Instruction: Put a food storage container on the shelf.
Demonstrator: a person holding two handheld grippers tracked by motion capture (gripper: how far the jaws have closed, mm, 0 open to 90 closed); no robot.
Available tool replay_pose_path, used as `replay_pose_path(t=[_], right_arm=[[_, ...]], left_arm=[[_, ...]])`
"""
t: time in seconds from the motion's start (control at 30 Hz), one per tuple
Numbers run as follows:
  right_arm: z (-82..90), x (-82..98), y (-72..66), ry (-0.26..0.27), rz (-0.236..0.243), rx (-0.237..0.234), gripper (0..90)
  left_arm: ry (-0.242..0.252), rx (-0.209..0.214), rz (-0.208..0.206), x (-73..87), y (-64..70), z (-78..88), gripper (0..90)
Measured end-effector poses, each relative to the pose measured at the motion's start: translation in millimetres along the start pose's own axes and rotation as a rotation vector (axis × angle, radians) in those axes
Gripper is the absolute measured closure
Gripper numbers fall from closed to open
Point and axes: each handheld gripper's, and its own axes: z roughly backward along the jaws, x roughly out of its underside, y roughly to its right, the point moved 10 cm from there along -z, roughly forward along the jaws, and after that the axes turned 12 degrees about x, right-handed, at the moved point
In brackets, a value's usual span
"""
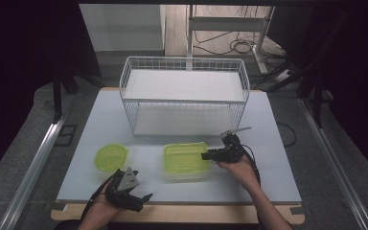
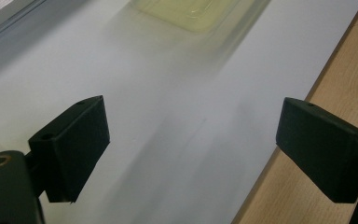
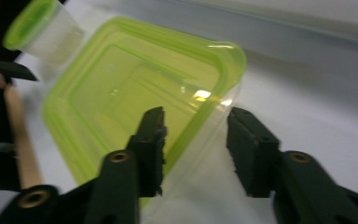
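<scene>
1. Left gripper (image 1: 133,195) resting low at the near edge of the tabletop (image 1: 268,143), jaws spread wide apart with nothing between them; seen along its own jaws, bare white surface and a strip of wooden edge.
2. Just beyond and slightly left of it, small round green container (image 1: 111,156), standing alone on the tabletop, untouched.
3. Centre, near side: square clear container with green lid (image 1: 186,160), flat on the tabletop, in front of the white wire basket (image 1: 184,96), apart from it.
4. Right gripper (image 1: 210,155) reaching in from the right at the container's right-hand edge. In the right gripper view, jaws partly closed and straddling the rim at one rounded corner: one jaw over the lid, the other outside the wall. Pads not yet visibly pressing, so not counted as clamped.
5. Judged step: taking hold of the square container by its rim, likely to lift it.
6. To do it well: push in deeper so the pads cover the rim, not just the corner lip; close squarely across the wall; keep the wrist level so the container lifts flat.
7. Risk: thin, slick plastic wall could flex or slip from a shallow corner pinch.
</scene>
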Motion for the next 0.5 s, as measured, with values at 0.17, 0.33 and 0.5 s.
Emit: replay_pose_path(t=[0.17,0.33,0.5], right_arm=[[1.0,0.1,-2.2,-0.049,-0.087,-0.066,70.5],[3.5,-1.9,-12.3,-0.071,-0.136,-0.15,79.5],[6.0,-1.4,-13.5,-0.068,-0.144,-0.151,80.2]], left_arm=[[-0.004,0.001,-0.008,-0.3,1.5,-0.5,9.3],[-0.007,0.0,-0.016,-0.7,2.7,-1.2,9.3],[-0.004,0.001,-0.014,-1.1,2.7,-0.5,9.3]])
